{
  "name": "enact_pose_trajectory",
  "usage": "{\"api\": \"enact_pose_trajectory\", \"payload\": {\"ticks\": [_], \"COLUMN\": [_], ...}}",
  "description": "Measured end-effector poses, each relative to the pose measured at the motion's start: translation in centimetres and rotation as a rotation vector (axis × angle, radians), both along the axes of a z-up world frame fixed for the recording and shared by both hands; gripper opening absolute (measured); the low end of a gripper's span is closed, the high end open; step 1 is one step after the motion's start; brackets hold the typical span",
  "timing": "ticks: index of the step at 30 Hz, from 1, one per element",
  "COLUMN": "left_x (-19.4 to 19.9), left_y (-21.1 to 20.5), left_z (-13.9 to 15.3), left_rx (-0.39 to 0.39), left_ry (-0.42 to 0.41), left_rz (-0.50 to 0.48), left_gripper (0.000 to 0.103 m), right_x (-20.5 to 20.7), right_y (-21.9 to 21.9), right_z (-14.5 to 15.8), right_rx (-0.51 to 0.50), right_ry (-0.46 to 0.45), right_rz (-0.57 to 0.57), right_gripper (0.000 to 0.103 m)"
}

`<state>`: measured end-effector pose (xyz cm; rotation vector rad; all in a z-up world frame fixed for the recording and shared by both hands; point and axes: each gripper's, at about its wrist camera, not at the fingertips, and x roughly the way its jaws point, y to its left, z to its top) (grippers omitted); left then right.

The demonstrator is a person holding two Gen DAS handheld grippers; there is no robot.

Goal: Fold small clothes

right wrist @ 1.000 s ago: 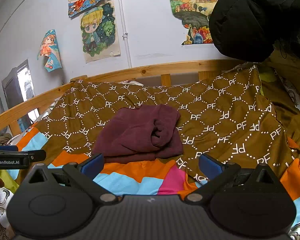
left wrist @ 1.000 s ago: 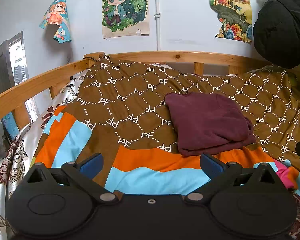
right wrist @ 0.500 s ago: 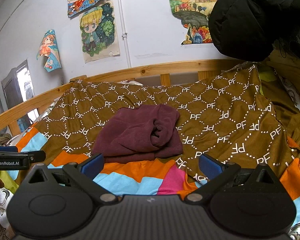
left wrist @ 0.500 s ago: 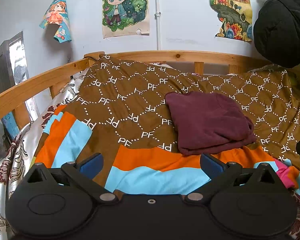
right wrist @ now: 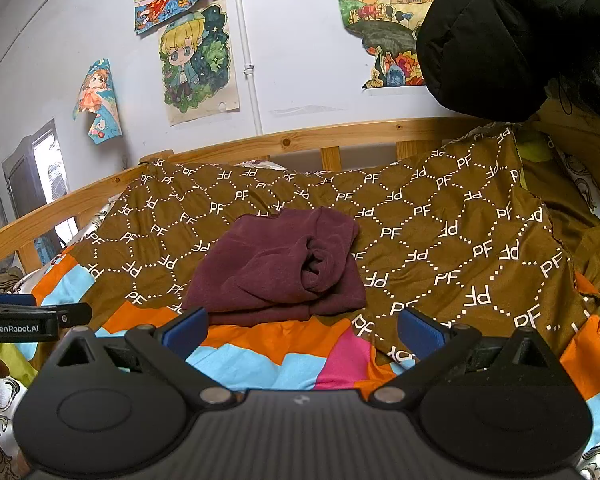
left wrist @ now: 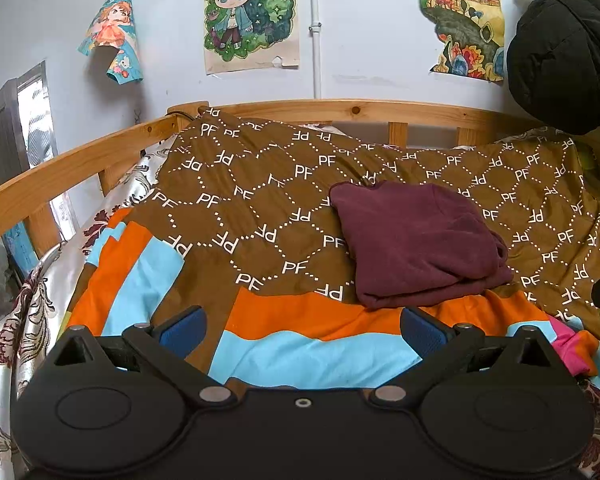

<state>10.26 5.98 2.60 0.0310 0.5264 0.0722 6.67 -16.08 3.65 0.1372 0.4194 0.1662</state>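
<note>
A dark maroon garment [left wrist: 416,244] lies folded into a compact bundle on the brown patterned blanket [left wrist: 260,200] of a bed. In the right wrist view the same garment [right wrist: 276,268] shows a rolled sleeve opening on its right side. My left gripper [left wrist: 302,326] hangs open above the orange and blue part of the blanket, short of the garment's near edge and holding nothing. My right gripper [right wrist: 302,326] is open too, just short of the bundle's near edge, with nothing between its blue pads.
A wooden bed rail [left wrist: 340,110] runs along the far and left sides. A black padded jacket [right wrist: 520,32] hangs at the upper right. Posters [left wrist: 252,12] cover the wall. The left gripper's body [right wrist: 20,320] shows at the left edge of the right wrist view.
</note>
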Motion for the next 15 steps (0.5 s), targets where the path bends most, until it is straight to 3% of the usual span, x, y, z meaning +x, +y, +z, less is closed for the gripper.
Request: {"api": "enact_pose_trajectory", "payload": {"ticks": [15], "left_x": [0.0], "left_y": [-0.05], "left_z": [-0.01], "left_rx": [0.0], "left_ry": [0.001], "left_rz": [0.001], "left_gripper": [0.102], "right_x": [0.02], "right_y": [-0.03], "right_z": [0.03], "right_rx": [0.003], "right_ry": [0.003], "right_rz": [0.001], "right_gripper": [0.103]}}
